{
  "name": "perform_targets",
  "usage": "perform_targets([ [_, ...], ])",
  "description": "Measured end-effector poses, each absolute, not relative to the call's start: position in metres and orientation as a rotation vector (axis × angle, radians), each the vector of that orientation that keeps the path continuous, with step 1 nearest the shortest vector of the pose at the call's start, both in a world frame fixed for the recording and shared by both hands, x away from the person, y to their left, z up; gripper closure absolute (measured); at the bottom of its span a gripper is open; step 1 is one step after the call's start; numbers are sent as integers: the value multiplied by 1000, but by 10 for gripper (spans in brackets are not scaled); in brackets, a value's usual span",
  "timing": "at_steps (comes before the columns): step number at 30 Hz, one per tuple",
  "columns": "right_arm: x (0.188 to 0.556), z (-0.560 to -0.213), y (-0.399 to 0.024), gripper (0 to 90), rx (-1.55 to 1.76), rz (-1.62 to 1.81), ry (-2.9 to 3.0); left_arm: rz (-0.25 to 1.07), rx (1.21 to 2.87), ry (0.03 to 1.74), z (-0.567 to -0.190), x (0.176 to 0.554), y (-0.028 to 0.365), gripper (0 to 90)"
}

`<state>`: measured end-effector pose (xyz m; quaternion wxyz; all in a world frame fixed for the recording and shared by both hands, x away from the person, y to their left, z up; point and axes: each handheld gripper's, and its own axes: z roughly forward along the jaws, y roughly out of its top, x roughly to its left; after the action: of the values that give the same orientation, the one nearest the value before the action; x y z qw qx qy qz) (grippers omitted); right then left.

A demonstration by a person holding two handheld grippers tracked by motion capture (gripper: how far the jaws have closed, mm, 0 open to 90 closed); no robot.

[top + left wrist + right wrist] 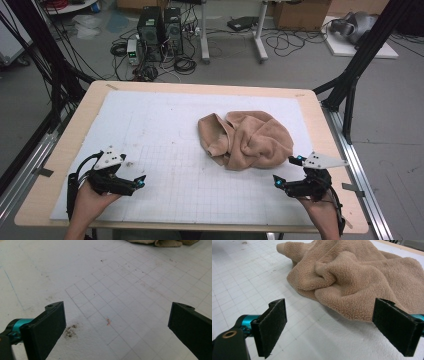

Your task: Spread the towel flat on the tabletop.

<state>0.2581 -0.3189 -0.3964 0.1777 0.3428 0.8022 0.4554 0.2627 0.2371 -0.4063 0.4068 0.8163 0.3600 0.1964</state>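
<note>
A crumpled tan towel [246,138] lies on the white gridded mat [165,130] that covers the wooden table [70,130], at about two o'clock from the mat's middle; I can read no writing or brand on anything. The right gripper [287,171] sits at the mat's five o'clock corner, jaws spread wide and holding nothing, with the towel just ahead of them. The left gripper [135,175], at seven o'clock and well apart from the towel, likewise stands wide open over bare mat.
</note>
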Motion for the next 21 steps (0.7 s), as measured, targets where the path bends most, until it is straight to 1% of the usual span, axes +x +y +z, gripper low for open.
perform_targets([
  [13,259,-395,-320,116,983,1298,2261,507,2053,894,-403,260,239,19],
  [21,270,-380,-316,116,977,1285,2262,506,2050,882,-401,257,238,19],
])
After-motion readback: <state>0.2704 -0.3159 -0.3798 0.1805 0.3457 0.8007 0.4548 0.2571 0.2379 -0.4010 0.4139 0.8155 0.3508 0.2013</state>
